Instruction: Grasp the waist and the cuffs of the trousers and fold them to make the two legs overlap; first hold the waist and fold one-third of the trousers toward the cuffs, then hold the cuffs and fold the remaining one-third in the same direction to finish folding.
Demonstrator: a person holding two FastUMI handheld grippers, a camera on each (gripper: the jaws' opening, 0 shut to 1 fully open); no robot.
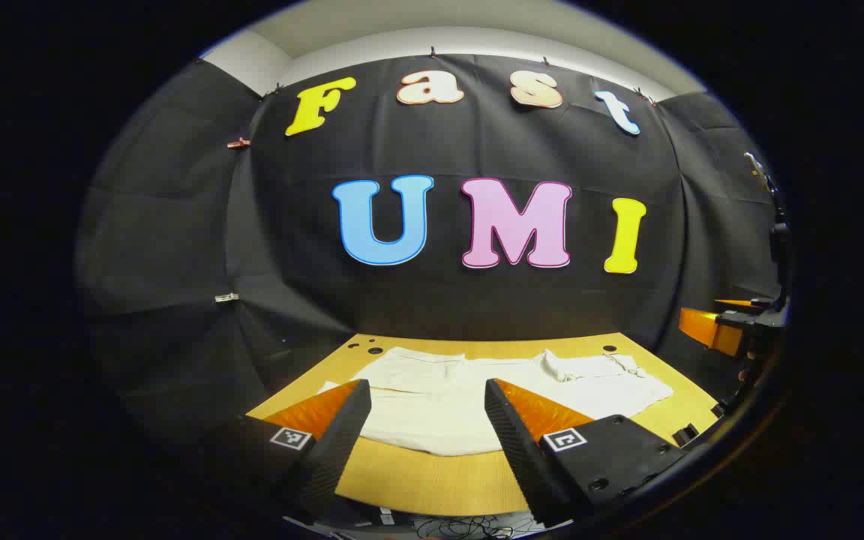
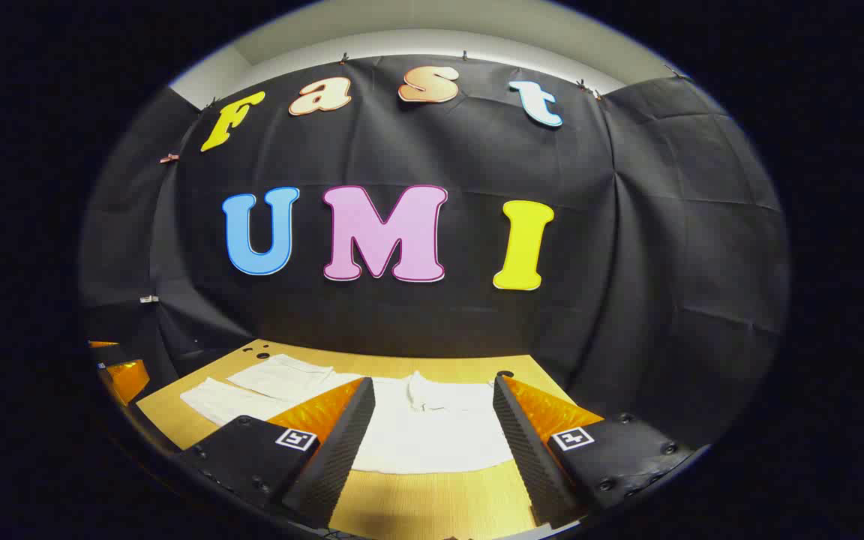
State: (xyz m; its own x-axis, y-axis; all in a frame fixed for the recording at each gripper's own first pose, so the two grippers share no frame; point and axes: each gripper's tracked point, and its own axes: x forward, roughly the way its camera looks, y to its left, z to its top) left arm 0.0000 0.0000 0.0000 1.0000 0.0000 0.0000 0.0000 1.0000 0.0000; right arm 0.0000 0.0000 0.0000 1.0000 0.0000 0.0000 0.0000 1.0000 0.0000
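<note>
White trousers (image 1: 447, 397) lie flat across the yellow table (image 1: 432, 480), both legs spread side by side, with the rumpled waist toward the right in the left gripper view. My left gripper (image 1: 428, 390) hangs open above the near edge of the cloth, holding nothing. In the right gripper view the same trousers (image 2: 417, 427) stretch leftward, legs ending at the left. My right gripper (image 2: 432, 386) is open over the waist end, with nothing between its fingers. The right gripper (image 1: 717, 326) also shows at the far right of the left gripper view.
The table (image 2: 417, 502) stands against the black cloth wall. Small dark holes (image 1: 372, 349) mark the table's far corners. Cables (image 1: 462, 529) lie below the table's near edge. Bare tabletop runs along the near side in front of the trousers.
</note>
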